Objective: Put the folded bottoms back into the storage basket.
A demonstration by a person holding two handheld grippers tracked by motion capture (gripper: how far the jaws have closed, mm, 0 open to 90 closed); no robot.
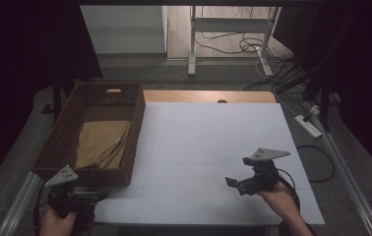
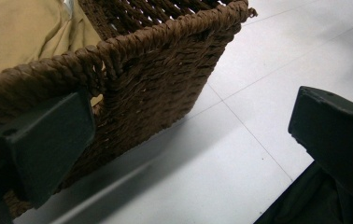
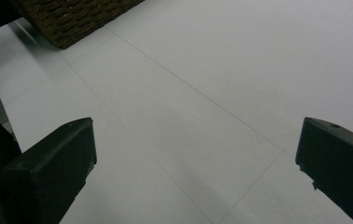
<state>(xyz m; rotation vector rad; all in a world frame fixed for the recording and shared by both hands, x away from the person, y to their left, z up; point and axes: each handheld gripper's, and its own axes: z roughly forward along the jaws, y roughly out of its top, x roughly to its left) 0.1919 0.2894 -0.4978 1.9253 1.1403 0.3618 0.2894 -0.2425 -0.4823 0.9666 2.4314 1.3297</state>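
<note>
resting in basket point(image 1: 137, 129): tan folded cloth point(image 1: 101, 144), pale cord on top
left gripper point(image 2: 191, 140): jaws spread, empty, beside basket corner
right gripper point(image 3: 195, 161): jaws wide, empty, over white table point(image 1: 213, 142)

text: none legible | labels: none | numbers: none | signs: none

A brown woven basket point(image 1: 66, 132) on the white table point(image 1: 213, 142) holds what looks like tan folded cloth point(image 1: 100, 145).
</note>
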